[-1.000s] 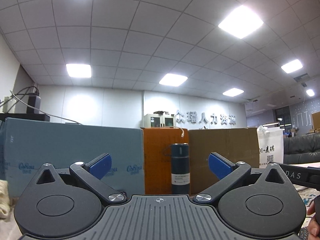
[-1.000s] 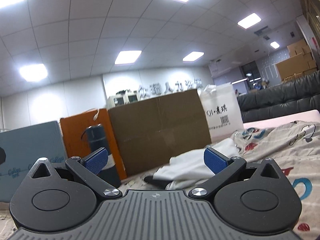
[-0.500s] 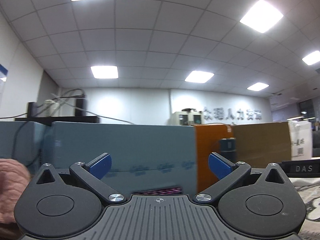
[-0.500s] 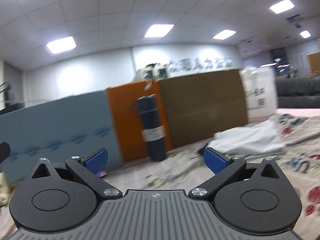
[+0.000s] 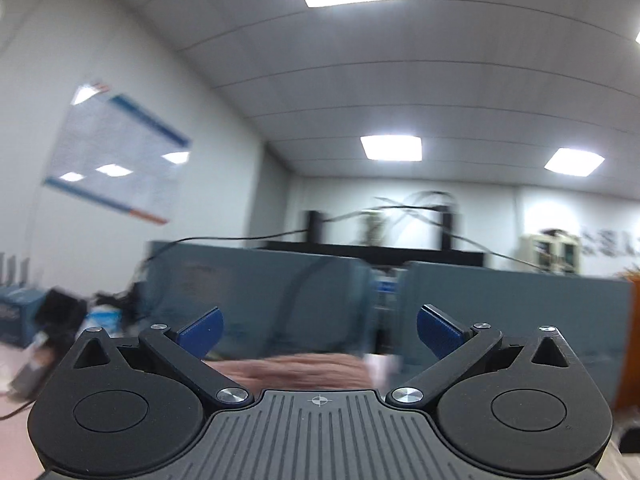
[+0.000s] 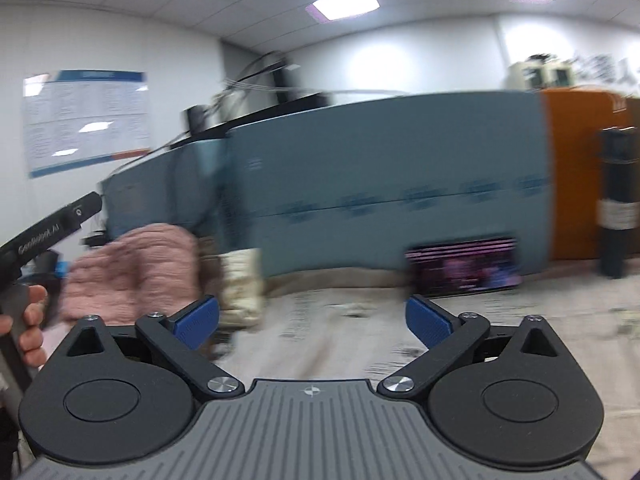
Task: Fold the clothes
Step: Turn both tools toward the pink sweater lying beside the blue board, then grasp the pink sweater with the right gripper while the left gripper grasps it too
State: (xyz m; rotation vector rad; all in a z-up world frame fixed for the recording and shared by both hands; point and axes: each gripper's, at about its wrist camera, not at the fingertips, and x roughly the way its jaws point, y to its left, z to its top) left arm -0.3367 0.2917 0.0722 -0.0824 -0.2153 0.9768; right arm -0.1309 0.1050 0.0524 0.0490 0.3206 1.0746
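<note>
A pink fluffy garment (image 6: 132, 268) lies in a heap at the left of the right wrist view, with a cream knit garment (image 6: 240, 284) beside it. The pink garment also shows, blurred, low between the fingers in the left wrist view (image 5: 296, 370). My left gripper (image 5: 319, 326) is open and empty, just above and before the pink garment. My right gripper (image 6: 312, 318) is open and empty over the patterned cloth surface (image 6: 344, 320), right of the garments. The left tool's handle and the hand on it (image 6: 32, 240) show at the right wrist view's left edge.
Blue-grey boards (image 6: 380, 184) stand along the back, with an orange box (image 6: 580, 168) and a dark cylinder flask (image 6: 616, 200) at the right. A small dark screen (image 6: 464, 268) leans against the boards. Cables and dark clutter (image 5: 64, 312) lie at the left.
Both grippers have swung to the left, away from the white garment and cardboard box. The pink garment has come into view ahead of them. Both stay open.
</note>
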